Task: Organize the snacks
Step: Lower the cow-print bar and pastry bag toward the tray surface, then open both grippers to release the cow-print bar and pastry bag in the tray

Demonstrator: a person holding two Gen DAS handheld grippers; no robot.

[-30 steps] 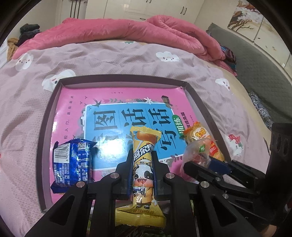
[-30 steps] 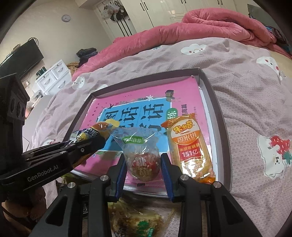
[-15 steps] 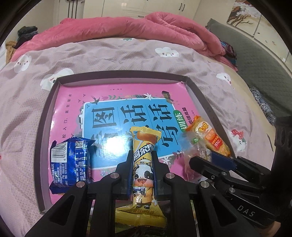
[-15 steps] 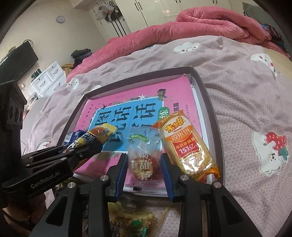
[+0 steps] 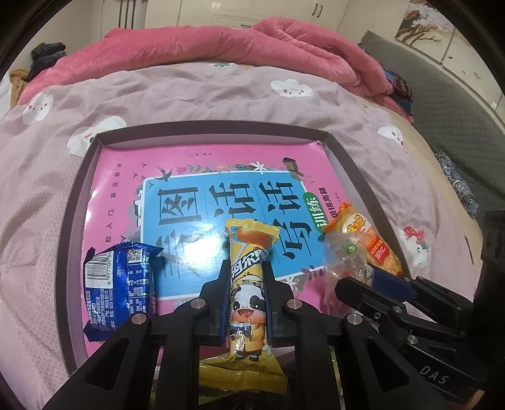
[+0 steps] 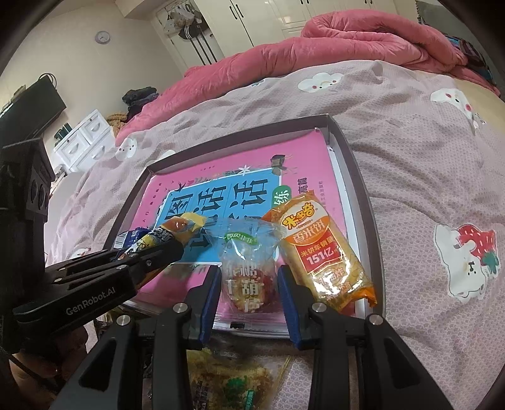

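- Left gripper (image 5: 246,284): jaws clamp a glossy yellow tube-shaped packet (image 5: 249,284).
- Right gripper (image 6: 249,284): jaws pinch a crinkly clear pouch (image 6: 247,271).
- Shallow dark-rimmed tray (image 5: 79,202) holds a pink book (image 5: 126,176), a blue foil packet (image 5: 118,284) and an orange packet (image 6: 322,255).

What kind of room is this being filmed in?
Most likely a bedroom: the tray sits on a bed with a cloud-print sheet, a pink quilt is bunched behind it, and white wardrobes line the wall.

**Bedroom backdrop**

Mauve bedspread (image 5: 195,94) printed with white clouds, covering the bed. Pink duvet (image 5: 221,44) bunched along the far edge. White wardrobe doors (image 6: 252,19) behind, round wall clock (image 6: 103,37) beside them. White drawer unit (image 6: 83,138) past the bed's left edge, dark clothes (image 6: 139,97) heaped nearby.
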